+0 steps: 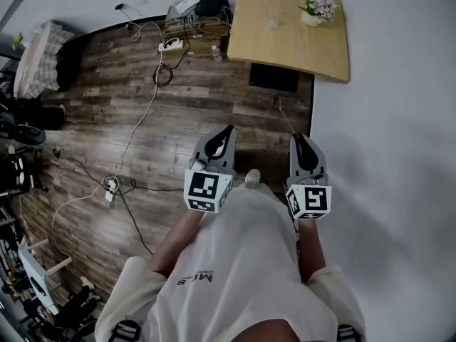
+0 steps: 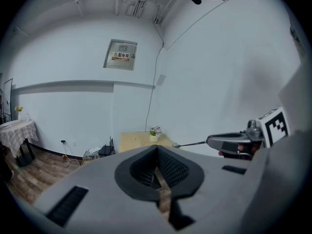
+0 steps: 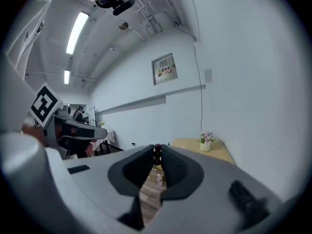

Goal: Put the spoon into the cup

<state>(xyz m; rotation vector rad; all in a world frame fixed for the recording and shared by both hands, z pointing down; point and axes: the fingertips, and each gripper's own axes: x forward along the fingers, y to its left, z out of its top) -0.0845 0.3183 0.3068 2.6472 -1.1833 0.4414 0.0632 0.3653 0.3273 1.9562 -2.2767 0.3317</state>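
Two claws are held side by side nearest: the left claw (image 1: 228, 130) is closed on nothing, and the right claw (image 1: 296, 136) grips one spoon (image 1: 285, 116), bowl end pointing far. On the far surface (image 1: 285, 48) stand one clear cup (image 1: 272, 22), seemingly empty, and one pot (image 1: 311, 18) holding flowers (image 1: 319, 3).

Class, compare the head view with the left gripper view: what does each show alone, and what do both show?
Head view only: the marker cube on the left gripper, and the glass cup, not discernible in the other. Left gripper view only: the wall sign. Both: the wooden table, its flower pot, the right gripper holding the spoon.
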